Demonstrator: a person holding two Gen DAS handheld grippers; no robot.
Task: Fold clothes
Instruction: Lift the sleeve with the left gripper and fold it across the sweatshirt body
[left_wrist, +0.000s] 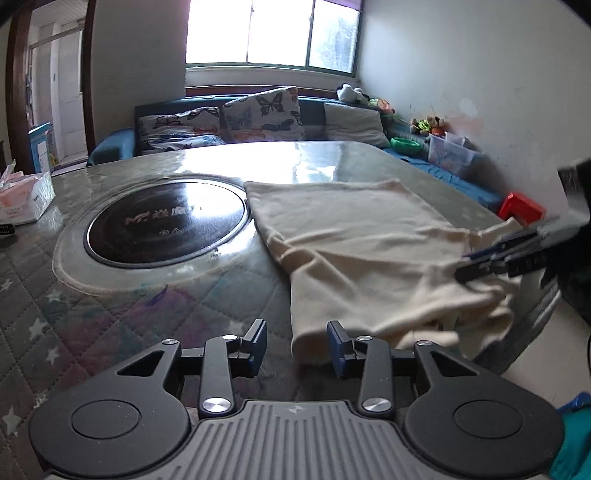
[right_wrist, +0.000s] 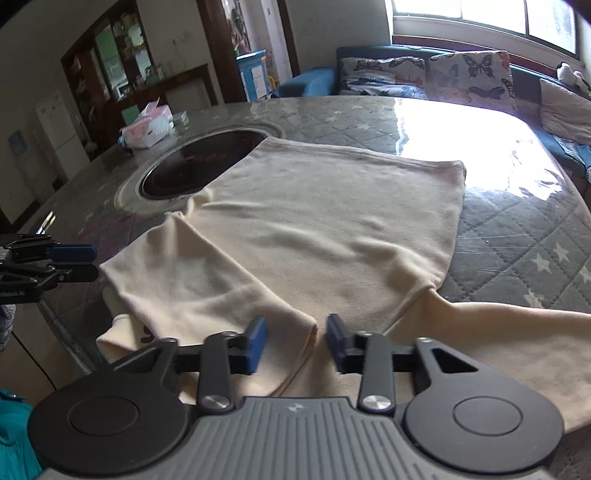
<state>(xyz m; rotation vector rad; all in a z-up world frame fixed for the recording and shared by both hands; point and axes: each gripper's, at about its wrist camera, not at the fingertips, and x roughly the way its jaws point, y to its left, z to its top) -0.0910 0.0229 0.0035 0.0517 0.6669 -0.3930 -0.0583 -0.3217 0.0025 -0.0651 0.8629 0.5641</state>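
The cream, soft knit garment (right_wrist: 325, 229) lies mostly flat across the middle of the right wrist view, on the grey quilted, star-printed table cover under clear plastic (right_wrist: 517, 251). 1 sleeve is already turned in over the body at lower left; the other sleeve trails off to the lower right, still unfolded. By my reading the fold is at an early stage: that second sleeve and the body folds remain.

The right gripper (right_wrist: 295, 341), bottom centre, has its blue pads apart, with a cloth edge lying under the gap and not visibly pinched. The left gripper (left_wrist: 297, 345), bottom centre of the left wrist view, is also spread, empty, just beside the near sleeve hem.

Containers: a white tissue box (left_wrist: 24, 199) at left holds pink-white tissues; a clear plastic tub (left_wrist: 448, 153) at right has contents too blurred to tell.
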